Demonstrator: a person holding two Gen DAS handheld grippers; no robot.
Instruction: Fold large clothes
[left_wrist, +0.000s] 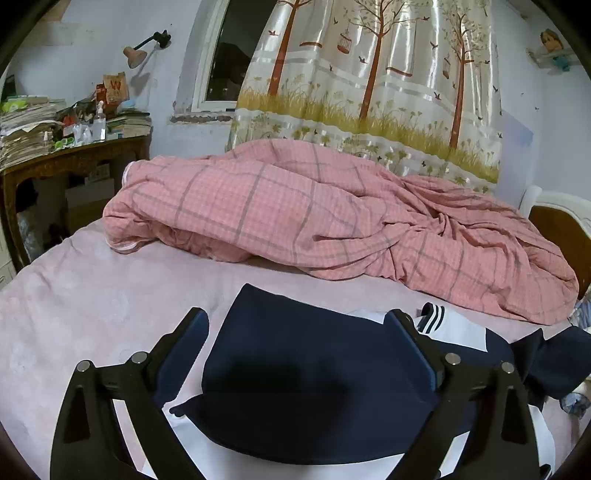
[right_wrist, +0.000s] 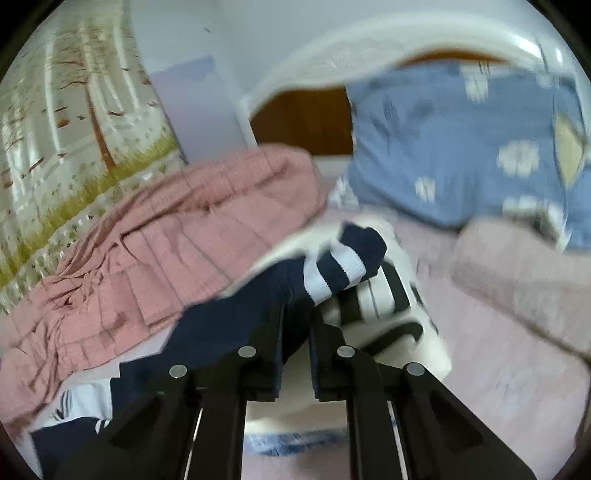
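Observation:
A navy and white jacket (left_wrist: 314, 373) lies on the pale pink bed sheet (left_wrist: 92, 302). My left gripper (left_wrist: 301, 325) is open, its fingers on either side of a folded navy part of the jacket. In the right wrist view, my right gripper (right_wrist: 297, 314) is shut on the jacket's navy sleeve (right_wrist: 343, 262) near its white-striped cuff and holds it lifted above the bed. The view is blurred by motion. More of the jacket (right_wrist: 85, 410) lies at the lower left.
A crumpled pink checked quilt (left_wrist: 332, 221) lies across the far side of the bed, also in the right wrist view (right_wrist: 166, 236). A blue flowered pillow (right_wrist: 461, 147) leans on the headboard (right_wrist: 303, 122). A cluttered wooden desk (left_wrist: 74, 155) stands at the left.

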